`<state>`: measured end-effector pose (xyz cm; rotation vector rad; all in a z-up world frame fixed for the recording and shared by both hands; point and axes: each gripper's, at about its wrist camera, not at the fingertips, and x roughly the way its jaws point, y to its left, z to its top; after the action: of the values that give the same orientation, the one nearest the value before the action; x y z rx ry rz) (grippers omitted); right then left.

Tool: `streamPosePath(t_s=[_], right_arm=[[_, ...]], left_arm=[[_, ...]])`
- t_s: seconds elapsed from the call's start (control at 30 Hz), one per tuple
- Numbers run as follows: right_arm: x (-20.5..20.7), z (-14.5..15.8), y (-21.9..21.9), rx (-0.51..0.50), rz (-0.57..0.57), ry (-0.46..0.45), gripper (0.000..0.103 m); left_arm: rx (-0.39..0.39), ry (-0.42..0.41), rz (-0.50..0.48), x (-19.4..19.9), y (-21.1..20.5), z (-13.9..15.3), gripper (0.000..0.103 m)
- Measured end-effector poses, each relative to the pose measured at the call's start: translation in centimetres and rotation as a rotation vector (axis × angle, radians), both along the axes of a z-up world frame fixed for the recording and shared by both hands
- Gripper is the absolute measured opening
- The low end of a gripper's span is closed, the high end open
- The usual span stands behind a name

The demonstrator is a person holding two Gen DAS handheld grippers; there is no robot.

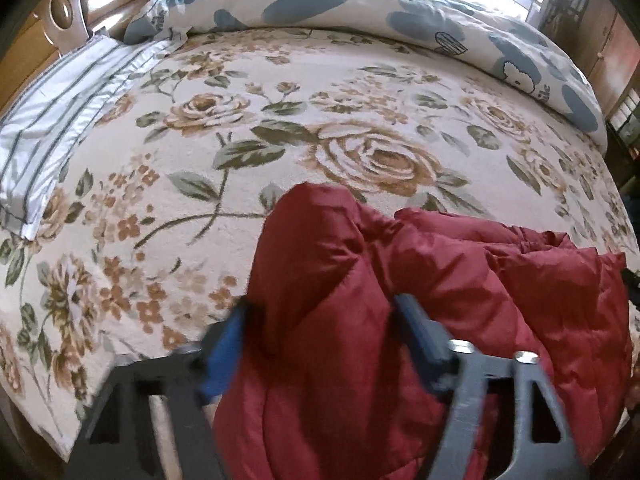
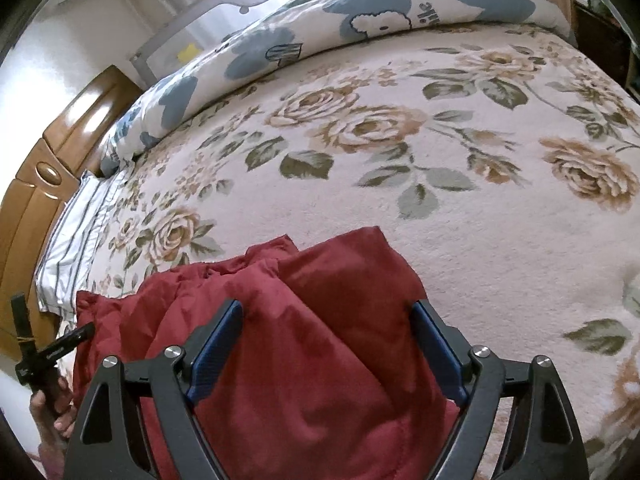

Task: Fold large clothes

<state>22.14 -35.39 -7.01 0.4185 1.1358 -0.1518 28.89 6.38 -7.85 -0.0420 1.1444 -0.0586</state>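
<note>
A puffy dark-red jacket [image 1: 400, 280] lies bunched at the near edge of the bed, and a fold of it rises between the fingers of my left gripper [image 1: 320, 304]. Both blue pads [image 1: 224, 344] press into that fold, and the fabric creases at the fingertips. In the right wrist view the same jacket [image 2: 304, 360] runs under and between the fingers of my right gripper [image 2: 328, 304]. Its jaws stand wide, and the inner faces of its pads [image 2: 216, 344] show bare beside the cloth.
A floral bedspread [image 1: 280, 120] covers the bed. A rolled blue-and-white quilt [image 1: 360, 12] lies along the far side and a striped pillow [image 1: 52, 128] by the wooden headboard [image 2: 36, 184]. At the right view's lower left, a hand [image 2: 52, 412] holds a black handle.
</note>
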Motion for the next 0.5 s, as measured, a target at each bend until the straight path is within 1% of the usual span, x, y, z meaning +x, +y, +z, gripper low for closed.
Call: streamPosePath(t_s=[0.03, 0.07, 0.1, 0.17, 0.2, 0.27, 0.33, 0.4, 0.5], right_arm=[[0.0, 0.0, 0.1, -0.004, 0.007, 0.003, 0.072], [0.0, -0.1, 0.3, -0.020, 0.013, 0.011, 0.057], [0.0, -0.1, 0.5, -0.041, 0.018, 0.017, 0.037], [-0.2, -0.1, 0.6, -0.051, 0.024, 0.014, 0.021], [-0.3, 0.1, 0.8, -0.058, 0.029, 0.005, 0.015], [-0.4, 0.7, 1.0, -0.093, 0.029, -0.020, 0.011], [-0.2, 1.8, 1.2, -0.121, 0.017, -0.060, 0.010], [0.1, 2.7, 1.1, -0.127, 0.001, -0.094, 0.009], [0.9, 2.8, 1.1, -0.155, -0.010, -0.100, 0.009]], left_arm=[[-0.010, 0.006, 0.002, 0.1, 0.2, -0.2, 0.044], [-0.020, 0.010, 0.004, 0.2, 0.4, -0.3, 0.034], [-0.031, 0.008, 0.005, 0.2, 0.6, -0.4, 0.027], [-0.048, -0.006, 0.008, 0.3, 0.8, -0.3, 0.022], [-0.054, -0.018, 0.011, 0.2, 1.0, -0.1, 0.019], [-0.058, -0.040, 0.021, 0.1, 1.1, 0.4, 0.016], [-0.054, -0.060, 0.032, 0.3, 1.1, 1.0, 0.015], [-0.055, -0.073, 0.040, 0.5, 1.1, 1.4, 0.014], [-0.054, -0.074, 0.049, 1.1, 0.9, 1.1, 0.014]])
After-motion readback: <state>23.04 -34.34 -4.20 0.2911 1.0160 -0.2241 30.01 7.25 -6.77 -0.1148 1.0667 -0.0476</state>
